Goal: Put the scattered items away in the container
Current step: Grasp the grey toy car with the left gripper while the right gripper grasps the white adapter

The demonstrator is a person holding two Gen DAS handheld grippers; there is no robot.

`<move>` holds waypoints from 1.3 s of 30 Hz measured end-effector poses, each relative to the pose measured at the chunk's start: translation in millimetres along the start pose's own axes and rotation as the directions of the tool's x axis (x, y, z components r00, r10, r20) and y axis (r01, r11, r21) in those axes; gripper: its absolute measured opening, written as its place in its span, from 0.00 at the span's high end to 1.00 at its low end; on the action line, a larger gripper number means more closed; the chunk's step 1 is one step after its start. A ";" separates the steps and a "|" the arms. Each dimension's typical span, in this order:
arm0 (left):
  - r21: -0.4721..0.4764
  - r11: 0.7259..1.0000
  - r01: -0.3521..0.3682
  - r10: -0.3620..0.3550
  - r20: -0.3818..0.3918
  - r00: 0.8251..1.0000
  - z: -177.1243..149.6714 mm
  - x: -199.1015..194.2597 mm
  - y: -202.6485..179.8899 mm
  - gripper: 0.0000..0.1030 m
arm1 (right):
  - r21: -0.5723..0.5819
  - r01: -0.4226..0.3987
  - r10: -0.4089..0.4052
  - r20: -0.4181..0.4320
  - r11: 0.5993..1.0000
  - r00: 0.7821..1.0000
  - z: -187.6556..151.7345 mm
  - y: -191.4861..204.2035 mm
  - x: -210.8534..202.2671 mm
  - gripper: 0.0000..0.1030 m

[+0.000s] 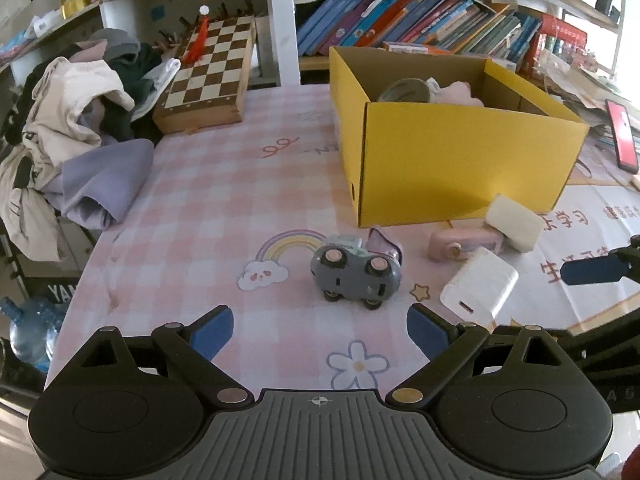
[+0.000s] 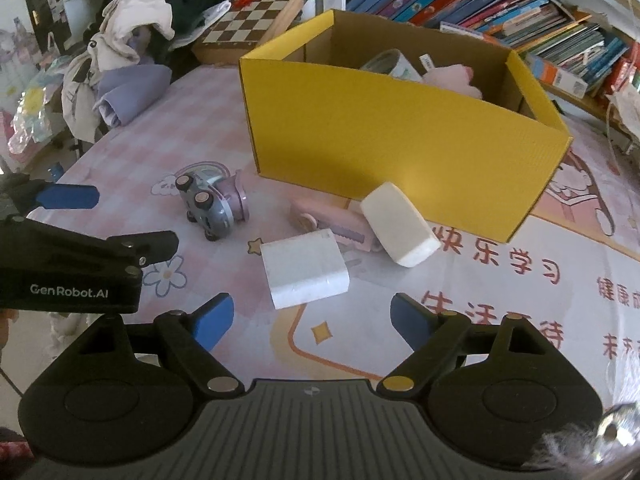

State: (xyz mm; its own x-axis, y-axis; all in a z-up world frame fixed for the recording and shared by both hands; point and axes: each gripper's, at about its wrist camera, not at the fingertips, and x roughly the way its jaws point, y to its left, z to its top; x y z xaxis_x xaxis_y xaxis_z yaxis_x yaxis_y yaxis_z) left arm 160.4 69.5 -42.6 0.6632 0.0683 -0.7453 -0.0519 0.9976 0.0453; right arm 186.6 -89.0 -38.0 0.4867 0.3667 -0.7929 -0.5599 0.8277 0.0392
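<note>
1. A tidying job is caught mid-way: the yellow cardboard box [image 2: 400, 148] already holds a tin and a pink soft thing, while four items are still seen lying on the checked tablecloth [image 1: 224, 208] in front of it.
2. The left gripper [image 1: 320, 330] is held released and empty, its blue pads spread wide, with the toy car [image 1: 354, 272] lying on its side just ahead between them.
3. The right gripper [image 2: 312, 318] is likewise held released and empty, aimed at the white charger [image 2: 306, 266] just ahead.
4. The step in hand is judged to be the approach for the next pick, nothing being gripped yet.
5. Each claw would need to be brought forward and down around its item, closed across the narrower sides, then lifted over the box's near wall.
6. The car is seen as rounded grey plastic with pale wheels, touching a small lilac piece behind it; slipping on its curves is likely.
7. The charger is shown as a smooth, hard, flat white block.
8. A cream rounded bar [image 2: 400, 226] is seen propped across a pink case [image 2: 336, 220], close to the box wall.
</note>
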 end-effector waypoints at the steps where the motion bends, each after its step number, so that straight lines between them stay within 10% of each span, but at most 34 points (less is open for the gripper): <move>1: 0.000 1.000 -0.001 0.001 0.000 1.000 0.8 1.2 0.0 0.07 | -0.004 -0.007 0.007 -0.006 1.000 1.000 1.7 -0.4 2.5 0.16; 39: 0.001 1.000 0.010 -0.010 -0.070 0.997 27.5 62.8 -14.8 0.09 | -0.164 -0.112 0.101 -0.078 0.980 0.992 23.1 -11.8 53.6 0.34</move>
State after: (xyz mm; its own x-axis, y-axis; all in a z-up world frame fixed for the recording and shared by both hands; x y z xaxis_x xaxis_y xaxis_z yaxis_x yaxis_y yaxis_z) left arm 223.3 59.3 -71.8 0.6098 0.0572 -0.7905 -0.0443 0.9983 0.0381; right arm 234.8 -69.3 -66.9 0.3741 0.4139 -0.8299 -0.7132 0.7004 0.0278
